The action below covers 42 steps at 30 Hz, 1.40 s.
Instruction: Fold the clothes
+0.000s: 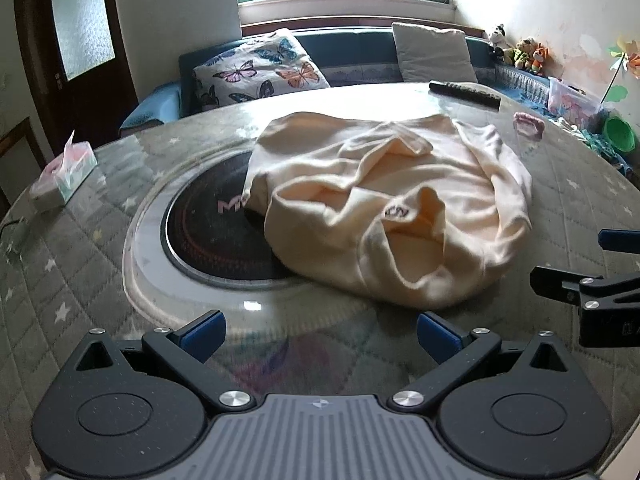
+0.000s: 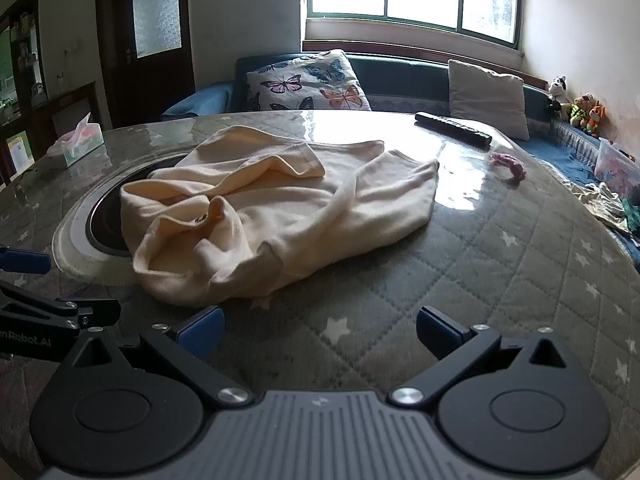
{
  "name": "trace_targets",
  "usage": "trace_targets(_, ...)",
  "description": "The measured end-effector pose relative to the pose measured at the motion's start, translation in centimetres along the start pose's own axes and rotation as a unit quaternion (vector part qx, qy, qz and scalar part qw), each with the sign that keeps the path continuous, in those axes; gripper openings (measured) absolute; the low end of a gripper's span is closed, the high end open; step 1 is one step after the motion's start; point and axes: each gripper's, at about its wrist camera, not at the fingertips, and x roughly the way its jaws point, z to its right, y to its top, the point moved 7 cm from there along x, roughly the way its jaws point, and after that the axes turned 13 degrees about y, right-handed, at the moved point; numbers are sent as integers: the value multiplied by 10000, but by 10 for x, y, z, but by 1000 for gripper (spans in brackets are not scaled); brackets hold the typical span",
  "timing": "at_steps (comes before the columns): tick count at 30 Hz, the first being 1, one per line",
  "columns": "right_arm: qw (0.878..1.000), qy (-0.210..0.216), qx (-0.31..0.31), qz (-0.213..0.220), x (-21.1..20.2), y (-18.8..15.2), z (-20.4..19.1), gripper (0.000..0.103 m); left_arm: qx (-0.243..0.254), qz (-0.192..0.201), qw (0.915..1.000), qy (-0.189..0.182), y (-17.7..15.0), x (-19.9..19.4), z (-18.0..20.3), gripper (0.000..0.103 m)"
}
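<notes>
A crumpled cream garment (image 1: pixel 384 208) lies in a loose heap on the round glass-topped table (image 1: pixel 100 240), its neck opening with a dark label facing me. It partly covers the black cooktop disc (image 1: pixel 212 236) set in the table's middle. My left gripper (image 1: pixel 320 336) hovers open just short of the garment's near edge, nothing between its blue pads. In the right wrist view the same garment (image 2: pixel 280 208) lies ahead and to the left. My right gripper (image 2: pixel 320 332) is open over the bare quilted tabletop (image 2: pixel 480 280), a little short of the cloth.
A tissue box (image 1: pixel 66 172) sits at the table's left edge, a black remote (image 1: pixel 464 94) at the far side, a pink hair tie (image 2: pixel 510 164) to the right. Behind the table runs a blue sofa (image 1: pixel 352 52) with cushions; toys and clothes lie at right.
</notes>
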Motion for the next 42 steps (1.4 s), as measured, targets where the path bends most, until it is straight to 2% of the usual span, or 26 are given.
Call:
trace_targets(5, 10000, 27, -31, 78, 5, 20, 10, 103, 85, 167, 9998, -47, 23, 6, 0, 99)
trace_targets(10, 9997, 78, 173, 172, 14, 46, 31, 103, 100, 282, 9994, -190, 55, 17, 3, 82)
trace_targets(13, 9994, -13, 277, 214, 25, 63, 46, 100, 212, 383, 9988, -234, 75, 26, 9, 75)
trace_targets(16, 9990, -56, 388, 219, 37, 78, 59, 93, 393, 459, 9978, -283, 92, 39, 20, 73)
trace_targets(19, 9987, -106, 472, 175, 56, 91, 73, 88, 547, 426, 9966, -446, 106, 54, 35, 65)
trace_targets(21, 9985, -120, 520, 121, 67, 97, 79, 80, 681, 401, 9953, -556, 114, 65, 47, 65)
trace_targets(26, 9981, -46, 607, 10, 93, 107, 91, 70, 839, 256, 9941, -632, 130, 96, 68, 65)
trace_targets(28, 9982, -35, 601, -19, 100, 110, 92, 65, 848, 113, 9942, -650, 132, 110, 74, 50)
trace_targets(29, 9980, -24, 623, -44, 104, 110, 93, 63, 815, 30, 9946, -649, 132, 117, 75, 46)
trace_targets(31, 9977, 31, 665, -105, 110, 109, 94, 57, 706, -152, 9954, -624, 131, 130, 74, 27)
trace_targets(34, 9979, 69, 616, -191, 118, 106, 93, 50, 510, -263, 9959, -699, 129, 139, 67, 9)
trace_targets(36, 9982, 83, 546, -218, 119, 104, 91, 38, 310, -234, 9966, -720, 129, 136, 59, 5)
trace_targets(39, 9982, 84, 537, -247, 119, 101, 90, 27, -94, -177, 9977, -647, 133, 128, 38, 3)
trace_targets(42, 9979, 99, 606, -182, 115, 103, 90, 28, -467, 13, 9977, -490, 137, 113, 13, 3)
